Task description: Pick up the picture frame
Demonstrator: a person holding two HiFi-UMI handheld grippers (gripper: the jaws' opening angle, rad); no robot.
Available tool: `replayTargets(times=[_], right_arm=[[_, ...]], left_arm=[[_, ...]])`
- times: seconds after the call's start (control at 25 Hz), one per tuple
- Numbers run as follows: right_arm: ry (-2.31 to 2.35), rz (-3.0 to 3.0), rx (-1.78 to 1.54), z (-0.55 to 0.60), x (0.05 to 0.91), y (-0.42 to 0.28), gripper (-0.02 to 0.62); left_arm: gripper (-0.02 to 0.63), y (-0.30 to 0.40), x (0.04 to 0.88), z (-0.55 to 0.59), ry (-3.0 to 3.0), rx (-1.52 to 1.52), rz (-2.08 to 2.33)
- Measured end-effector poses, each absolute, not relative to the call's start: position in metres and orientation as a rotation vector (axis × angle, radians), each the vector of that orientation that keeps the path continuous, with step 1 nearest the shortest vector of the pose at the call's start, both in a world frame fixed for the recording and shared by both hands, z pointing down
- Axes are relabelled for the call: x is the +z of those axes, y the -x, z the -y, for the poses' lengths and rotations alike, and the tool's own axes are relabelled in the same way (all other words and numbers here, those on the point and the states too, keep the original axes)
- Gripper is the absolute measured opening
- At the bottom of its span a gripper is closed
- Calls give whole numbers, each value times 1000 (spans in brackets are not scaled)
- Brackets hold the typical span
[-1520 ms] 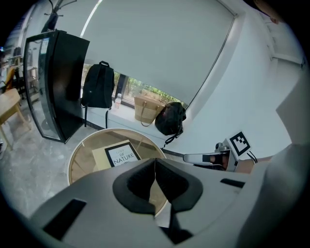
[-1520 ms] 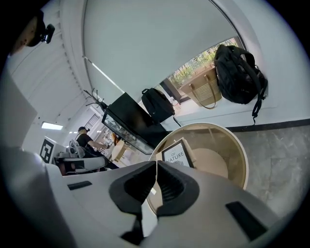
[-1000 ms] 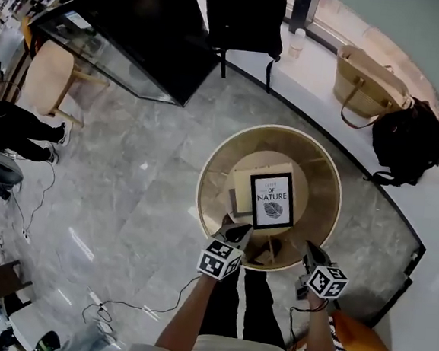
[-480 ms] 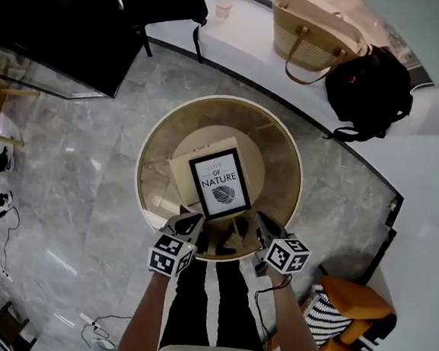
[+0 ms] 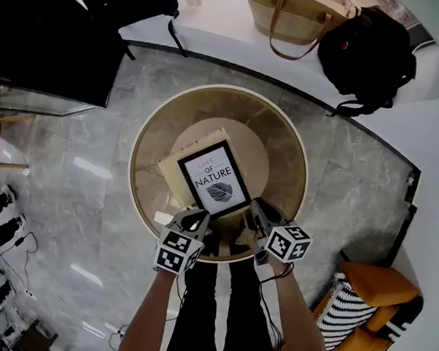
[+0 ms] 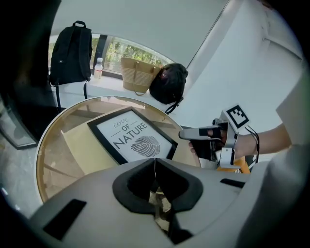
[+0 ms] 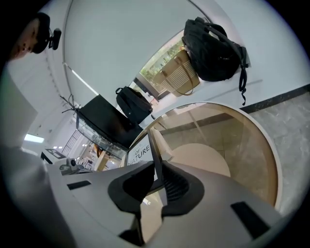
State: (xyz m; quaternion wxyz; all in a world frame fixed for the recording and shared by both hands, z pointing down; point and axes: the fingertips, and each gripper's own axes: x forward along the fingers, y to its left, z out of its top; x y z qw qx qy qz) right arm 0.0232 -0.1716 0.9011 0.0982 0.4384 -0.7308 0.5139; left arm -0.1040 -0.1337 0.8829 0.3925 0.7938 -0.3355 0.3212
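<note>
**Item:** picture frame [image 5: 213,178], black border, white print with a leaf and lettering.

**Location:** lying face up on a beige slab [image 5: 176,163], itself resting near the middle of the round glass tabletop [image 5: 297,159]. Set at an angle to the person. Not lifted, and no contact visible with either claw.

**Left claw** [image 5: 197,220]: pressed together, nothing between the pads. Tips just beside the frame's near left corner, angled down toward it.

**Right claw** [image 5: 256,210]: likewise closed tight and empty, just beside the near right corner. Frame's edge visible past its tips in the right gripper view.

**Surroundings:** black backpack [image 5: 368,50] and woven bag [image 5: 295,13] on a ledge, well apart from the tabletop.

**Progress, as judged:** approach nearly complete, grasp not begun.

**Left to do:**
- spread at least one claw
- bring the pads around a frame edge
- close and raise the frame clear of the slab

**Possible snag:** little edge to pinch on a flat-lying frame, though the near side apparently overhangs the slab and may offer a way in.
</note>
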Motion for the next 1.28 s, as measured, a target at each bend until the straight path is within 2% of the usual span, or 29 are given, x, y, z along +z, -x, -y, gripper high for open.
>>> replayTargets(times=[0.08, 0.12, 0.2, 0.52, 0.72, 1.28], right_arm=[[-1230, 2184, 1481, 176, 902, -22, 41], [-1185, 2196, 1470, 178, 902, -20, 57], [-1085, 2216, 1468, 181, 902, -13, 129], [-736, 2193, 1466, 185, 930, 6, 221], [-576, 2162, 1618, 186, 945, 19, 232], [-228, 2115, 1688, 178, 958, 59, 232]], left_arm=[[20, 103, 892, 133, -2006, 855, 856], [20, 104, 896, 133, -1998, 863, 860], [20, 106, 901, 135, -1979, 866, 872], [20, 99, 915, 144, -1917, 847, 929], [20, 94, 917, 150, -1882, 818, 956], [20, 90, 928, 166, -1788, 693, 1051]])
